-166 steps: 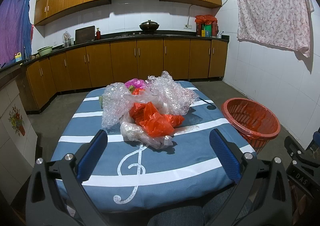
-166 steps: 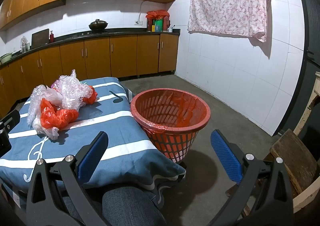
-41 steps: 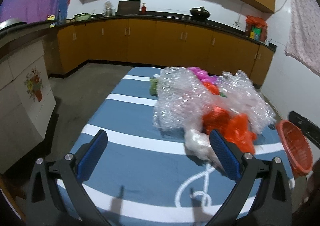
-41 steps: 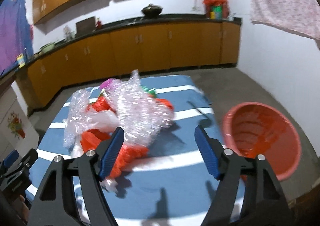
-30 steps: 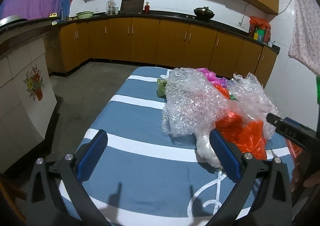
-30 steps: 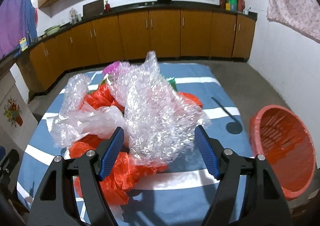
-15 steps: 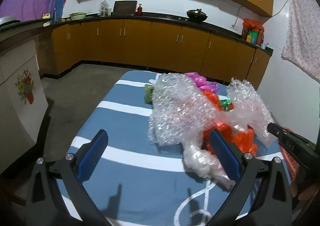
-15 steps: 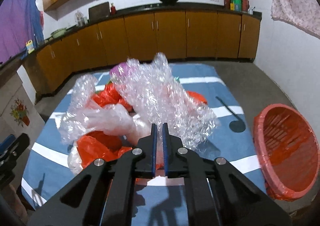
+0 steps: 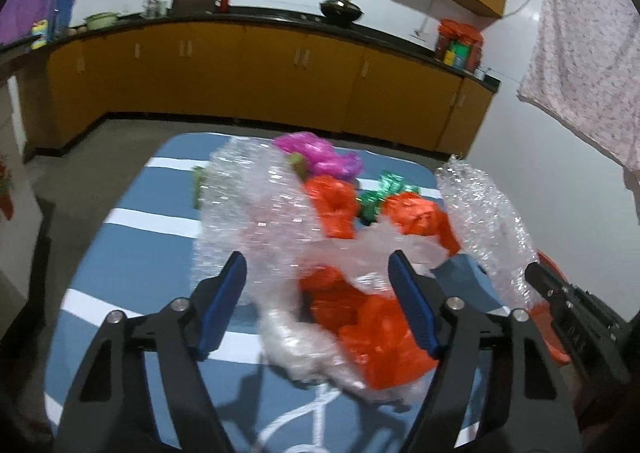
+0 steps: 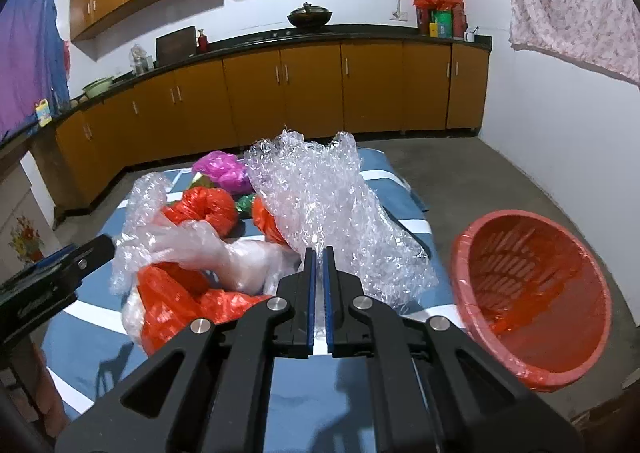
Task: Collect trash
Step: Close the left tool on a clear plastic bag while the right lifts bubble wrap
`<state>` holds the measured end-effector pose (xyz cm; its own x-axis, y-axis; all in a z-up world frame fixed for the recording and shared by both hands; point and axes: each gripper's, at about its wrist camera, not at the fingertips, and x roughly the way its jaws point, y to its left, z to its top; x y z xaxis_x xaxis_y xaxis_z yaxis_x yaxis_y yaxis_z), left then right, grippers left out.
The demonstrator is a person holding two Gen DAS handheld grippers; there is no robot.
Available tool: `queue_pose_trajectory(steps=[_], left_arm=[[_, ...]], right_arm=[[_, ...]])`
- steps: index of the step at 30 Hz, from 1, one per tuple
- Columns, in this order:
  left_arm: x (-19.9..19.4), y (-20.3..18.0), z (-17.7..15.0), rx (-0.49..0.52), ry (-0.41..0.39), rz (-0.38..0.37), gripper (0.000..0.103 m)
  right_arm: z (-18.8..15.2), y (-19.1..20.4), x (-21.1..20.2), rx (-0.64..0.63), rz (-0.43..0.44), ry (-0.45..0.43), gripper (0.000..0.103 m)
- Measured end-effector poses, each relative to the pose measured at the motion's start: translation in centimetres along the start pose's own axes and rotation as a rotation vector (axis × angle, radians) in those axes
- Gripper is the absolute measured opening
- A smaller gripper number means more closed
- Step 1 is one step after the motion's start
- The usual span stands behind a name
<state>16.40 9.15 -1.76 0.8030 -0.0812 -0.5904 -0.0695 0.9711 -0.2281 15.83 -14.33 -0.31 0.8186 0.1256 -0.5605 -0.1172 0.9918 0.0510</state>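
Observation:
A pile of plastic trash lies on the blue striped table [image 9: 132, 237]: a bubble wrap sheet [image 9: 248, 221], orange bags [image 9: 376, 329], a clear bag [image 9: 304, 349], a pink bag [image 9: 320, 153] and green wrappers [image 9: 380, 193]. My left gripper [image 9: 318, 269] is over the pile's near side. Its jaws are closing, with bubble wrap, clear bag and orange bag between them and no pad clearly pressing. My right gripper [image 10: 319, 253] is shut on a second bubble wrap sheet [image 10: 320, 189], held up off the pile's right side. The left wrist view shows that sheet [image 9: 484, 221] hanging from the right gripper [image 9: 536, 277].
A red plastic basket [image 10: 532, 301] with a red liner stands on the floor right of the table. Brown kitchen cabinets [image 10: 312, 89] run along the back wall. A flowered cloth [image 10: 572, 1] hangs on the right wall. Bare concrete floor lies around the table.
My right gripper shut on the bubble wrap sheet and drew it up and right, off the pile. My left gripper came in close over the pile and its jaws narrowed.

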Motion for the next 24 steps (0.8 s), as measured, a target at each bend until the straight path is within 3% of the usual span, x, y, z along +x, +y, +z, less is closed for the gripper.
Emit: queue_pose_trajectory(steps=[4, 6, 8, 11, 24], left_arm=[[1.7, -1.0, 0.1, 0.004, 0.05, -0.036, 0.053], [2.5, -1.0, 0.2, -0.002, 0.07, -0.051, 0.038], [3.1, -1.0, 0.1, -0.02, 0.092, -0.079, 0.012], [2.8, -1.0, 0.1, -0.012, 0.074, -0.098, 0.003], [-1.6, -4.1, 1.9, 0.077, -0.046, -0.156, 0.003]], right_arm=[[-0.3, -0.4, -0.3, -0.007, -0.016, -0.001, 0.004], [-0.4, -0.6, -0.4, -0.009, -0.022, -0.003, 0.004], [-0.4, -0.8, -0.6, -0.011, -0.027, -0.006, 0.004], [-0.5, -0.9, -0.9, -0.016, -0.035, -0.014, 0.004], [0.0, -2.0, -3.3, -0.014, -0.061, -0.074, 0.003]])
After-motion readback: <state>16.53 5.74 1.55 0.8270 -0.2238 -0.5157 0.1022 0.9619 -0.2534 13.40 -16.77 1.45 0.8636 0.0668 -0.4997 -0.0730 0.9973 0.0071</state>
